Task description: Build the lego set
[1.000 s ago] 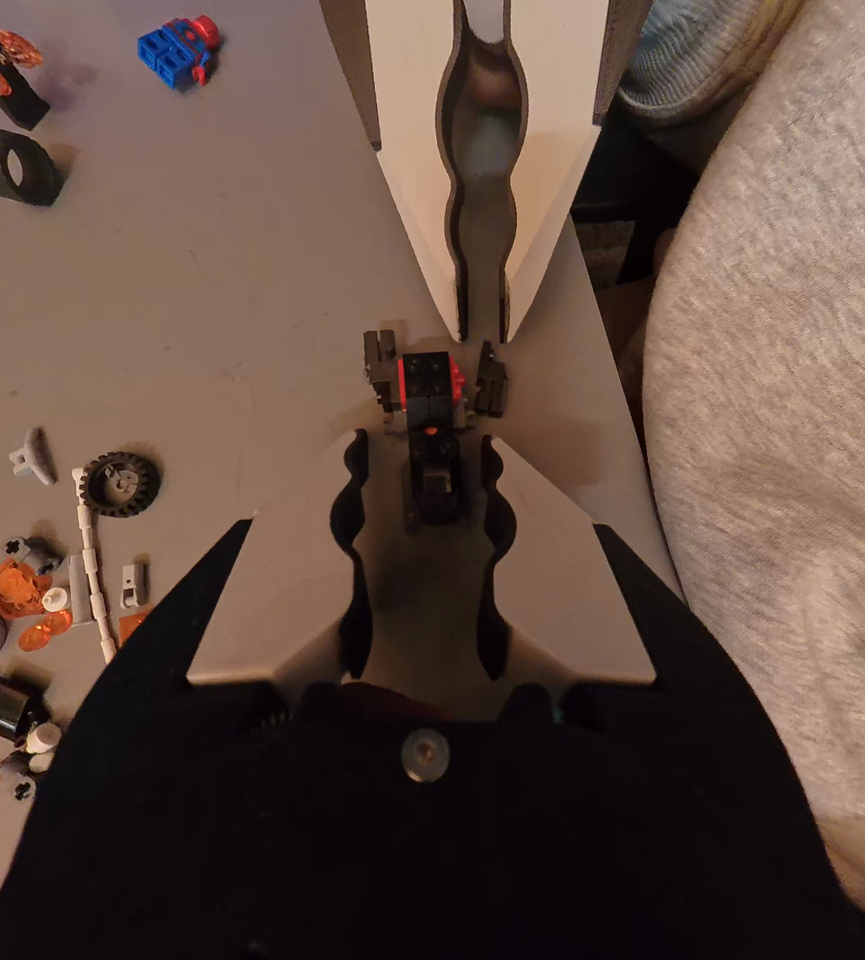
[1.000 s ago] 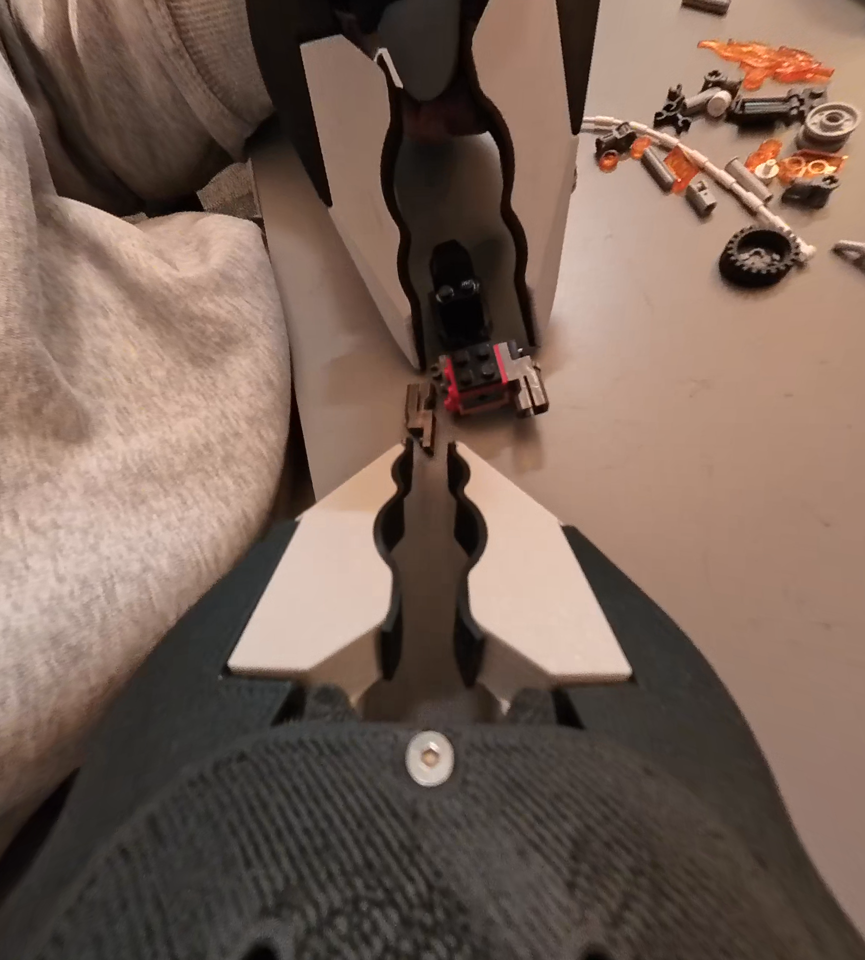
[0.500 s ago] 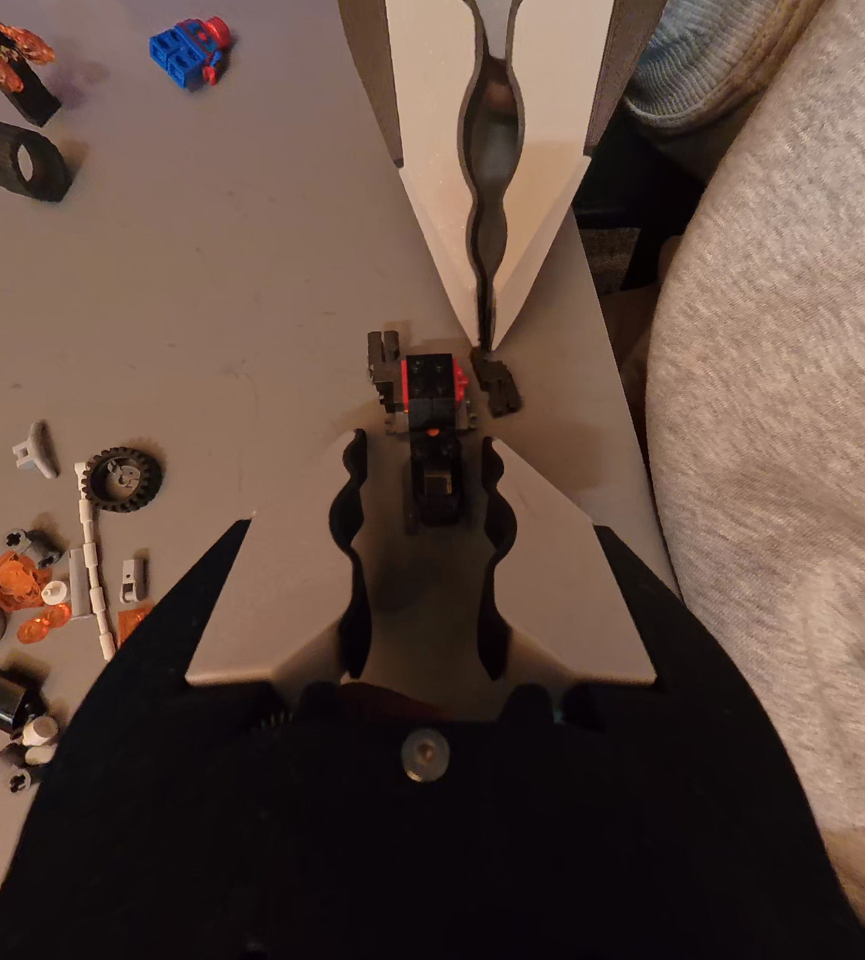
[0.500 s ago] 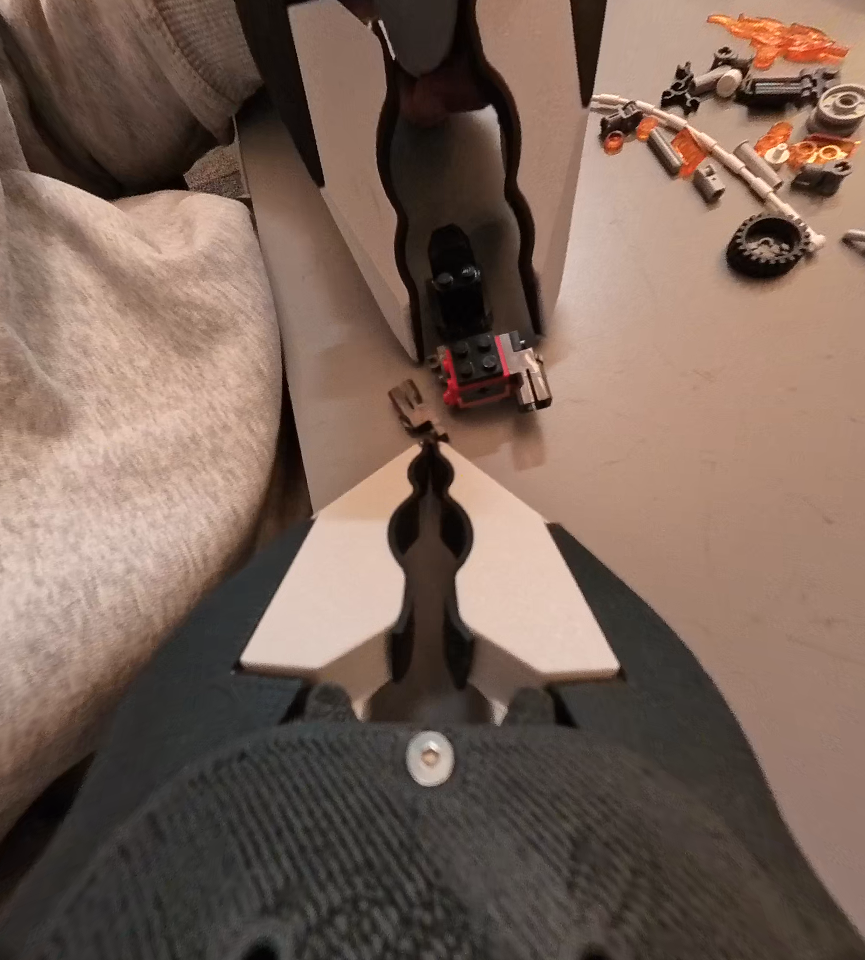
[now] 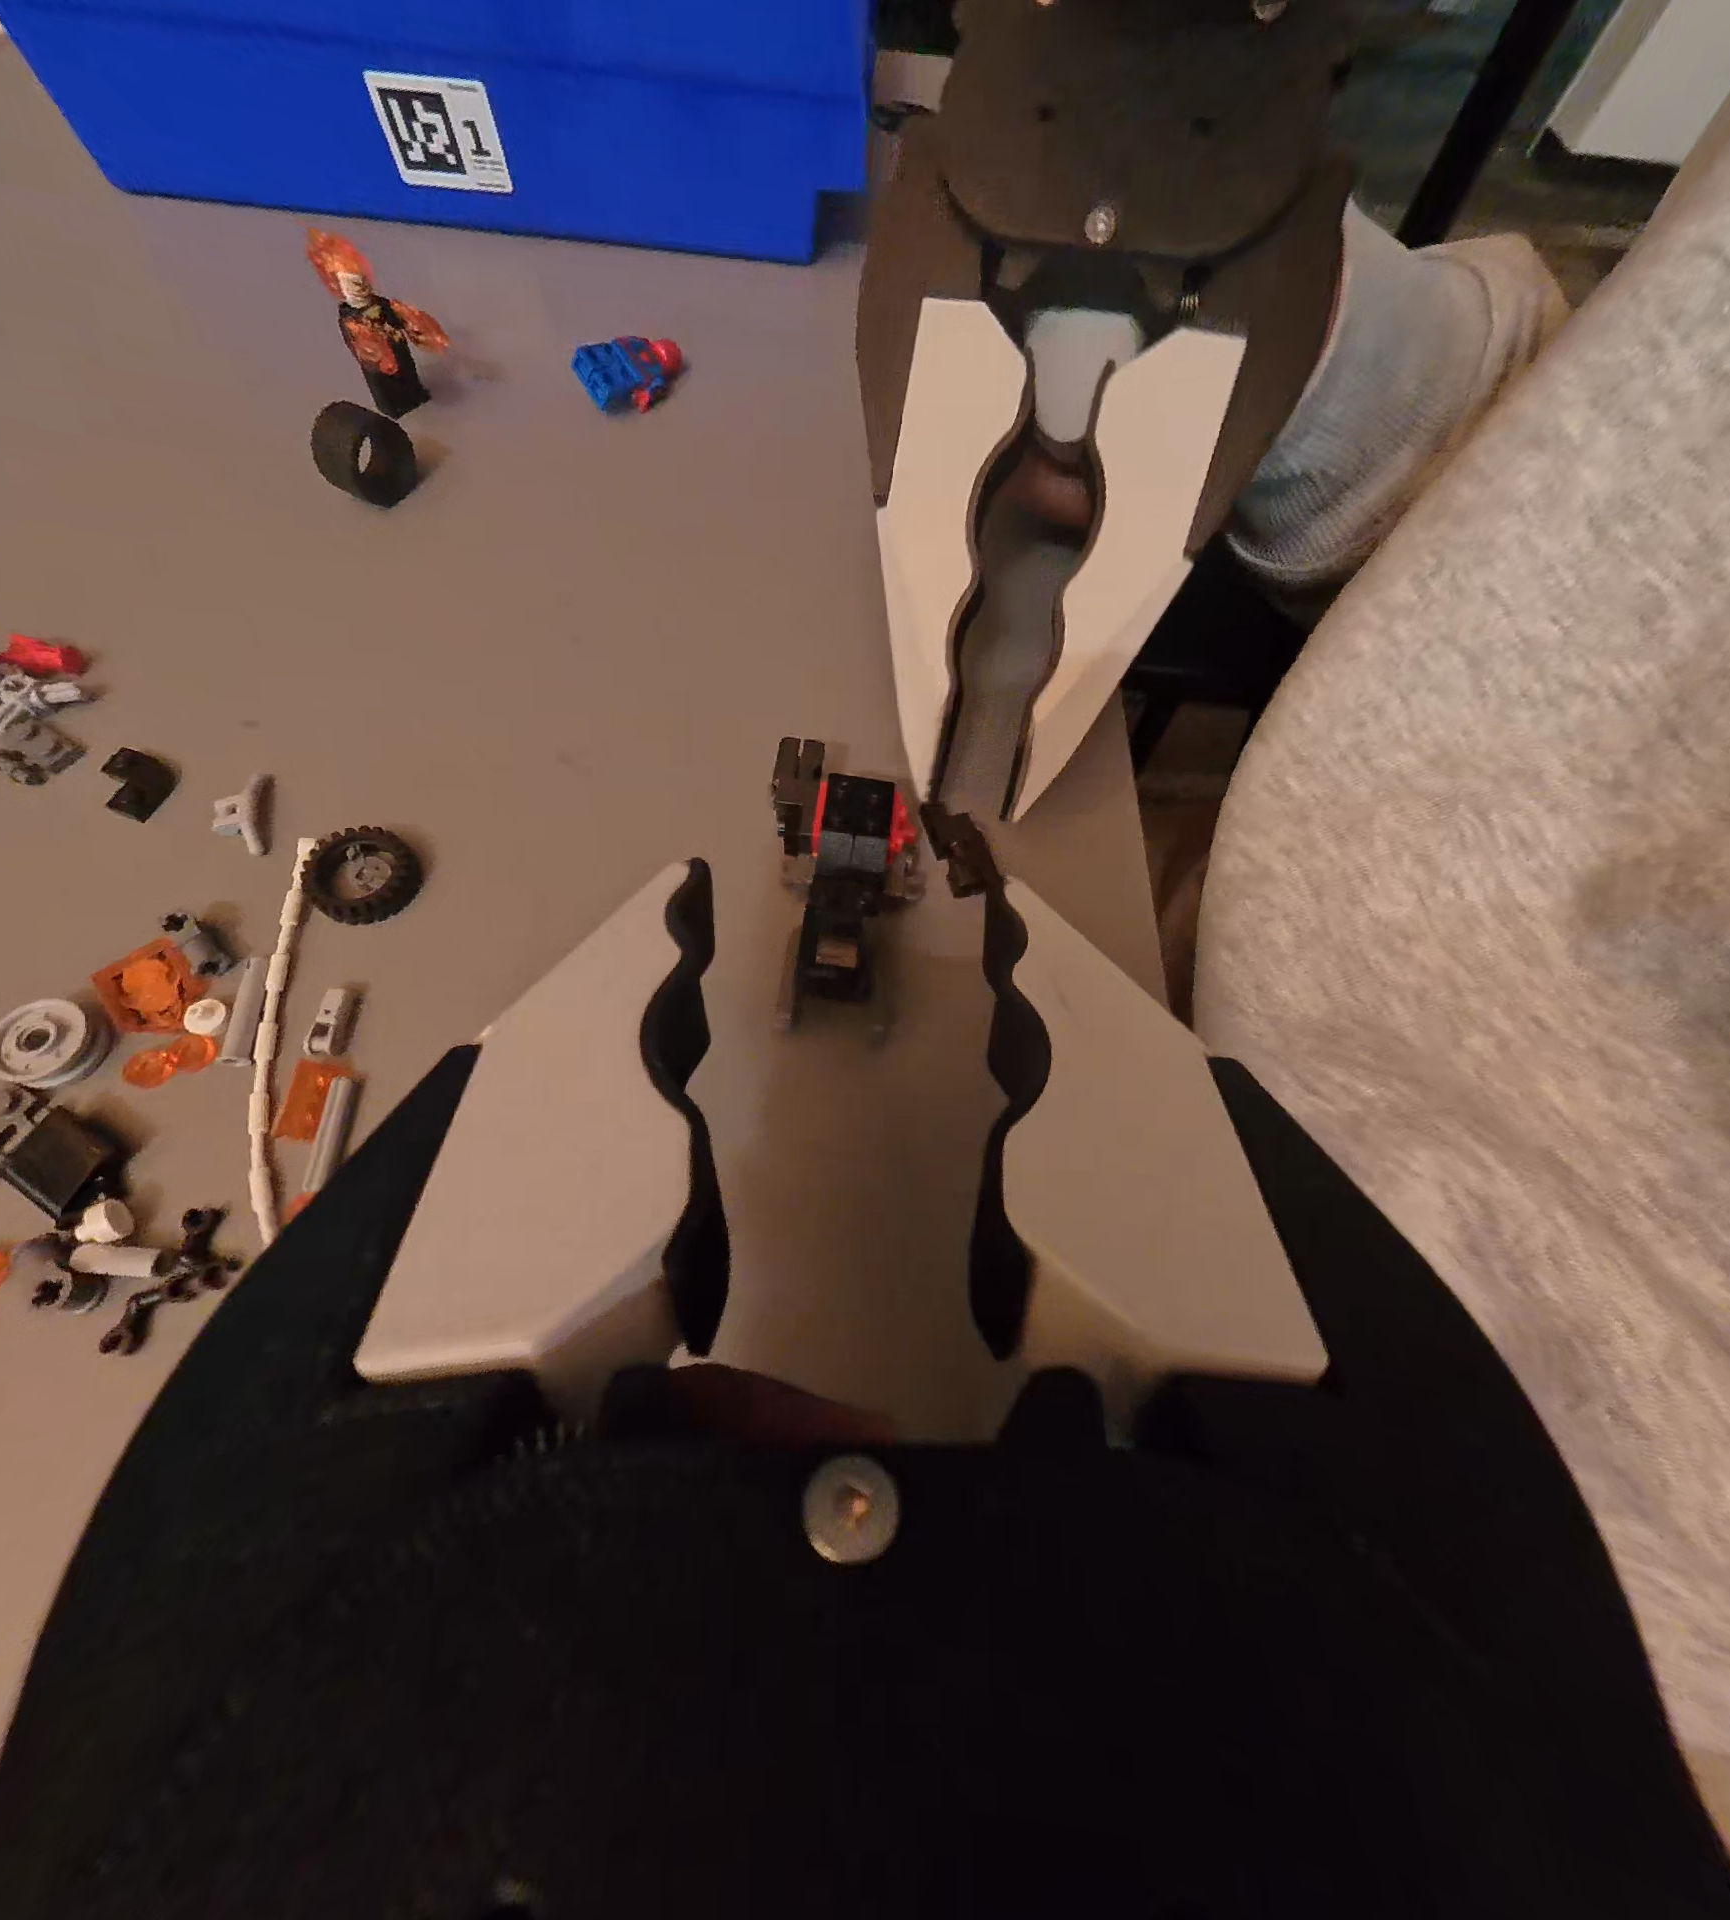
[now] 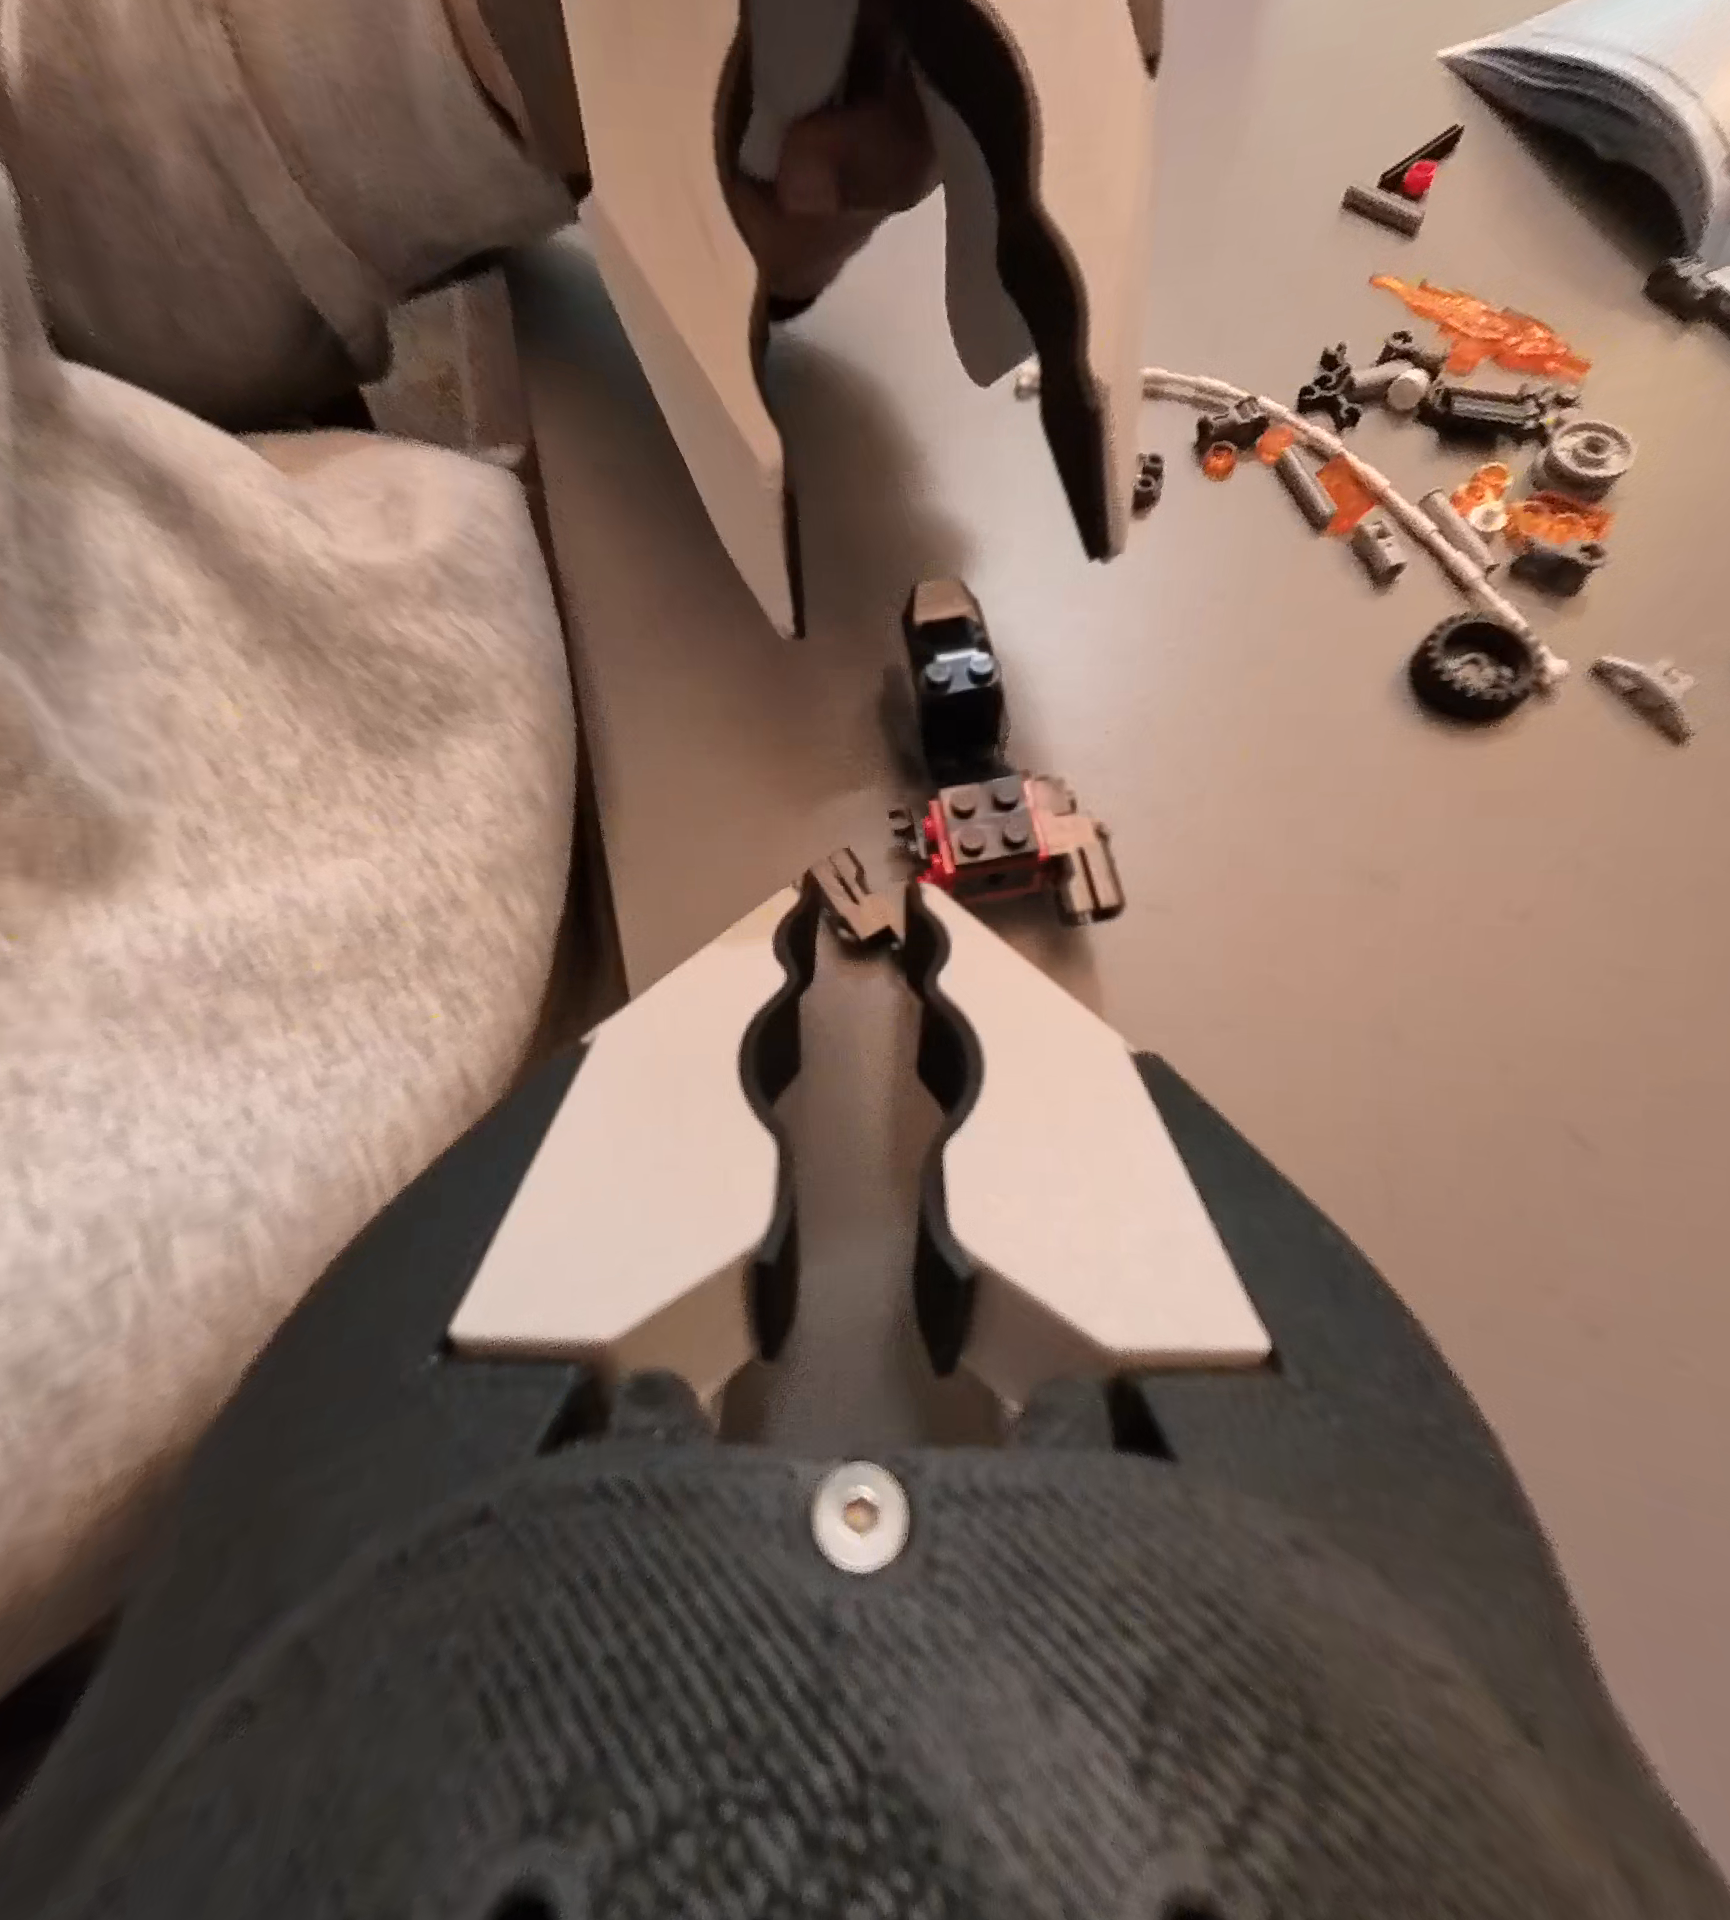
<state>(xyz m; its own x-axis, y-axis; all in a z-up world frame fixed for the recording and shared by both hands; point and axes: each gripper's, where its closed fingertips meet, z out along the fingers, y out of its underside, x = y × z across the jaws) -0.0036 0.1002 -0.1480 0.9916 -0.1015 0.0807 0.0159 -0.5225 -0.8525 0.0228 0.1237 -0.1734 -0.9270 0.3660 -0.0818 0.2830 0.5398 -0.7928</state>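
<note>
A small black and red lego assembly (image 5: 856, 831) sits on the grey table near its edge and also shows in the right wrist view (image 6: 986, 831). My left gripper (image 5: 845, 883) is open and empty. Its tips stand on either side of the assembly's near black end, apart from it, and in the right wrist view (image 6: 944, 587) it hangs above the table. My right gripper (image 6: 859, 909) has its jaws a little apart, with one end of a small dark piece (image 6: 856, 894) between the tips. The piece (image 5: 963, 854) lies askew beside the assembly, under the right gripper (image 5: 975, 808).
Loose parts (image 5: 165, 1039), a spoked wheel (image 5: 362, 875), a black tyre (image 5: 362, 452) and two minifigures (image 5: 378, 322) (image 5: 627, 371) lie to the left. A blue box (image 5: 487, 114) stands at the back. A booklet (image 6: 1671, 135) lies far right. A person's grey clothing (image 5: 1515, 935) borders the table edge (image 5: 1141, 831). My hands' fingertips stand some 5 cm from each other. The left tips stand about 10 cm off the spoked wheel (image 5: 362, 875). It is also in sight in the right wrist view (image 6: 1472, 664).
My left gripper has pulled back and up from the assembly. My right gripper, shut half a second ago, now has its jaws apart around the dark piece, which has turned.
</note>
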